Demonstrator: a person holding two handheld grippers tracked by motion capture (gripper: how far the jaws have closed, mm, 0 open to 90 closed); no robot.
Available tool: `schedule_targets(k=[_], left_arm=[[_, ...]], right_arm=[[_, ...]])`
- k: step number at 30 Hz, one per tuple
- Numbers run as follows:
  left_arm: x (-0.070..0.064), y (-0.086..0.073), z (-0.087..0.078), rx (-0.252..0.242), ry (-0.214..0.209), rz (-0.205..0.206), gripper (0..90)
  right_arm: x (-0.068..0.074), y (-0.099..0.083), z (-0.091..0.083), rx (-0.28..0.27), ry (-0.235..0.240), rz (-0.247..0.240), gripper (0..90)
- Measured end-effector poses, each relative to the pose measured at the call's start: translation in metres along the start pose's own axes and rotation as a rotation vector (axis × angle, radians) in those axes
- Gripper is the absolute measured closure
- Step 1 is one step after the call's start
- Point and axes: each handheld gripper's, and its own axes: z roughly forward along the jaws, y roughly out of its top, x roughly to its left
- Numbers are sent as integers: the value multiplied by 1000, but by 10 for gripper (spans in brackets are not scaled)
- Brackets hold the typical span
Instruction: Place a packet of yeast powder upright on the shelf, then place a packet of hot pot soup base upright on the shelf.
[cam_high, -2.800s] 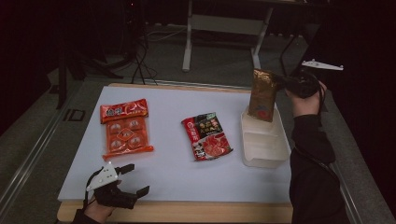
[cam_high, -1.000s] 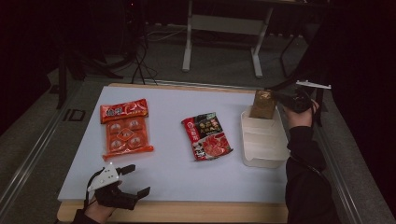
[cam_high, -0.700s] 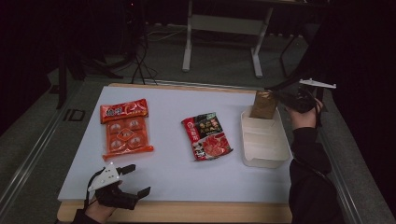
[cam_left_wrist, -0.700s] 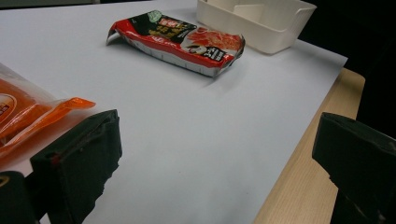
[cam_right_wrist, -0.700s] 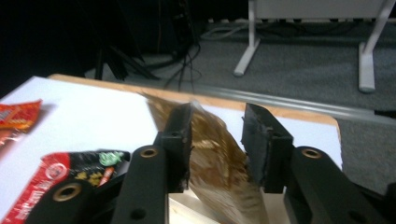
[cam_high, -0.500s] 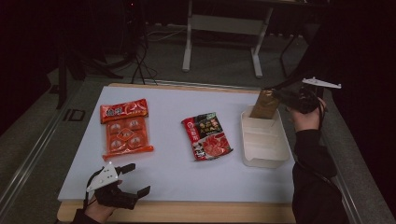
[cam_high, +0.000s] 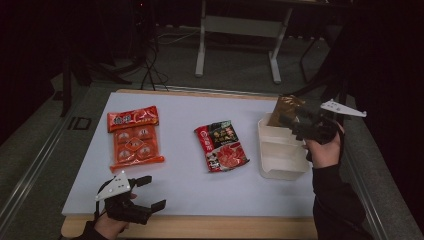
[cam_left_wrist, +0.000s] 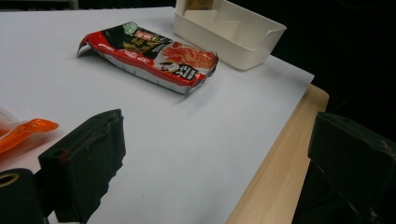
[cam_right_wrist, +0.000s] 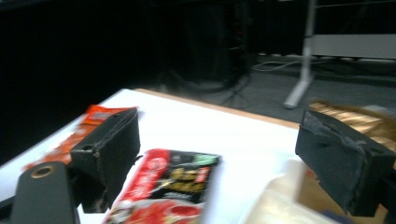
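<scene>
Brown pouch (cam_high: 285, 110): shiny, crinkled, upright in bin (cam_high: 281, 155).

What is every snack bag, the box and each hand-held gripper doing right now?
Brown packet: standing at the bin's far end.
White bin: open-topped.
Red-black packet: lying flat.
Orange packet: lying flat.
Left hand-held gripper: open, holding nothing.
Right hand-held gripper: open, beside the brown packet.

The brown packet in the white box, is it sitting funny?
Yes. The brown packet leans tilted against the far end of the white box, sticking out above its rim instead of lying flat. The right gripper, open, is beside it.
</scene>
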Motion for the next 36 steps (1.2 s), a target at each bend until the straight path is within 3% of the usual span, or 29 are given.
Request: schedule_targets(k=[4, 7, 14, 20, 28, 33, 36], left_arm=[[1, 2, 3, 3, -2, -6, 42], [2, 4, 6, 13, -7, -10, 42], [0, 10, 18, 37, -57, 5, 42], [1, 18, 26, 54, -62, 39, 60], [4, 35, 41, 66, -65, 75, 186], [8, 48, 50, 66, -62, 80, 266], [9, 59, 59, 63, -53, 87, 401]], right_arm=[[20, -16, -5, 15, 67, -13, 124], [35, -29, -11, 9, 82, -27, 138], [56, -56, -22, 17, 75, -49, 146], [66, -67, -32, 20, 79, -50, 144], [78, -73, -41, 19, 102, -55, 143], [82, -75, -42, 40, 83, -79, 139], [85, -80, -44, 27, 84, -80, 141]])
